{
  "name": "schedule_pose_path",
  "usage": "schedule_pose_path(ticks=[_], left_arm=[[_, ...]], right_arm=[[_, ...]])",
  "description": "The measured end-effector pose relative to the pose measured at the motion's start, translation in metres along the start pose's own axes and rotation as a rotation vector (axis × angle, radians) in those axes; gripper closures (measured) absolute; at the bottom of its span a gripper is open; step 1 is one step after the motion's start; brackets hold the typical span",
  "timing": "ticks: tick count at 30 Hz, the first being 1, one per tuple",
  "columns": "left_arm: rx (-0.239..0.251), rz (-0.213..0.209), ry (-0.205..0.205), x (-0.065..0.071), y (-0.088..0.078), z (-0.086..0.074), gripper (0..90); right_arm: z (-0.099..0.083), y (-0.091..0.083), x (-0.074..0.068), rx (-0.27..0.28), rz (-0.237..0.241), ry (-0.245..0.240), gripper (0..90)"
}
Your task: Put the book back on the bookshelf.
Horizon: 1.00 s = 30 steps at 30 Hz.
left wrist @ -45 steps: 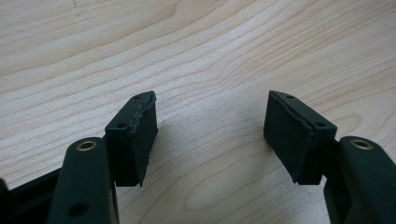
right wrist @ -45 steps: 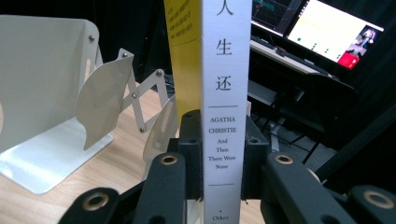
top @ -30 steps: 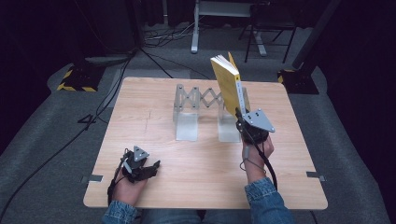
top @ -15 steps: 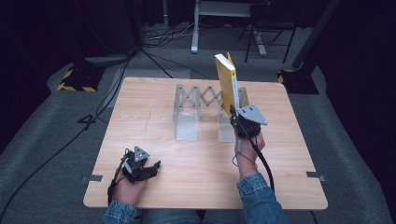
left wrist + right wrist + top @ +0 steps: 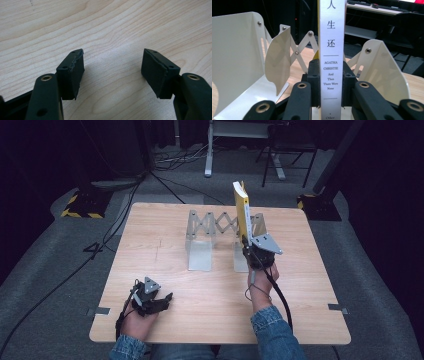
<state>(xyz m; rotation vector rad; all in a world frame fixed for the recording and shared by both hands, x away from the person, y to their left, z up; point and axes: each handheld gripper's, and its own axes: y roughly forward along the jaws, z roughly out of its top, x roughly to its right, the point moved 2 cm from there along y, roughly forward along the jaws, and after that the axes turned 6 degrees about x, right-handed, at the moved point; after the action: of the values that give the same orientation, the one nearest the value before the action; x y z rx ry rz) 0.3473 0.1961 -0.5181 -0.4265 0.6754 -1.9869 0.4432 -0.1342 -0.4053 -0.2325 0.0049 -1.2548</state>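
Right gripper (image 5: 247, 241) clamps a yellow-covered, white-spined paperback book (image 5: 241, 211) upright between the white metal expanding book rack's (image 5: 205, 230) end plates; left gripper (image 5: 167, 298), jaws apart, holds nothing.

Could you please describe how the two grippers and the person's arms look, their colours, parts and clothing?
Both grippers are black. The left gripper and the right gripper each carry a grey three-cornered plate on top and trail a black cable. The jaws are black, with flat pads and brass-coloured rivets. Both forearms wear blue denim sleeves.

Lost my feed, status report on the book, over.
Right gripper shut on book, upright over expanding metal bookend rack. Left gripper open, empty, on table. Nothing blocking.
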Motion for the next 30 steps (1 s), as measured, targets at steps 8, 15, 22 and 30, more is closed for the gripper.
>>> schedule_pose_path(ticks=[8, 15, 22, 30], left_arm=[[0.000, -0.001, -0.004, 0.000, 0.000, 0.000, 35.4], [-0.003, -0.002, 0.005, 0.000, 0.000, 0.000, 35.3], [-0.001, -0.004, -0.002, 0.001, 0.000, 0.000, 35.4], [0.000, -0.005, -0.001, 0.001, 0.001, 0.000, 35.4]], right_arm=[[-0.015, -0.001, -0.006, -0.052, 0.032, -0.021, 75.5], [-0.026, -0.004, -0.004, -0.077, 0.050, 0.024, 74.9], [-0.041, -0.004, -0.010, -0.105, 0.053, 0.021, 74.2], [-0.049, -0.008, -0.009, -0.114, 0.059, 0.036, 73.1]])
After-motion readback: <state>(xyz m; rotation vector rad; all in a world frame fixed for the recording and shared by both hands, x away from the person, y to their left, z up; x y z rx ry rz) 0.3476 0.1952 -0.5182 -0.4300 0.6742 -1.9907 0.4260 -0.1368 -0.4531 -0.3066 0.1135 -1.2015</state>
